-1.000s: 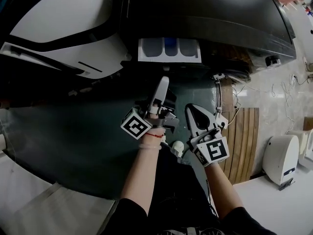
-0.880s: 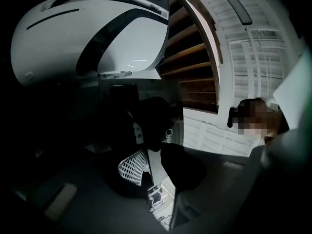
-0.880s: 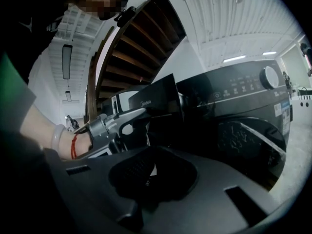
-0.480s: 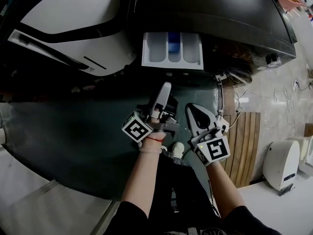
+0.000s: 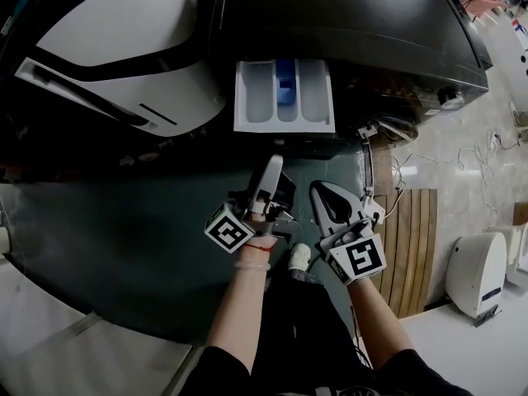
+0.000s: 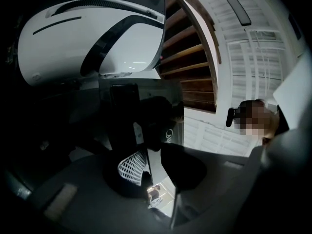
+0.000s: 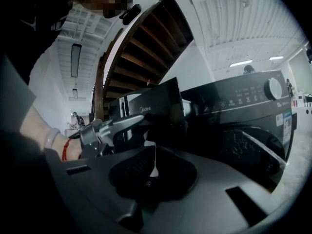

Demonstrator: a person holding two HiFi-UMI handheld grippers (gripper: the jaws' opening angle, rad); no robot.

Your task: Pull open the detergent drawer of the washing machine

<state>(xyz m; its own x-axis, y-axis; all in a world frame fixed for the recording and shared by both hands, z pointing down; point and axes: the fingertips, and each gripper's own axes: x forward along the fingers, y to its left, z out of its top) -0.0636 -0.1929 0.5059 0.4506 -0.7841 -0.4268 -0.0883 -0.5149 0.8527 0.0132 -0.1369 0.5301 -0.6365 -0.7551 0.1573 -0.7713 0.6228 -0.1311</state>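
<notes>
The detergent drawer (image 5: 285, 97) stands pulled out from the black washing machine (image 5: 346, 15), its white compartments and a blue insert facing up. My left gripper (image 5: 277, 147) points at the drawer's dark front panel (image 5: 289, 140) and is shut on its lower edge. In the left gripper view the panel (image 6: 146, 108) stands just past the left gripper (image 6: 153, 152). My right gripper (image 5: 320, 188) hangs free beside the left one, shut on nothing. In the right gripper view, the right gripper (image 7: 155, 167) has its pads together, and the drawer front (image 7: 156, 104) juts out from the machine (image 7: 248, 106).
A white appliance with a dark stripe (image 5: 107, 48) stands left of the washing machine. A dark floor mat (image 5: 124, 229) lies below, a wooden slat board (image 5: 408, 238) and a white bin (image 5: 474, 266) at the right. Cables (image 5: 462, 155) trail on the pale floor.
The drawer has slid further out of the machine. My left gripper has drawn back toward me with the drawer front in it. The right gripper has barely shifted.
</notes>
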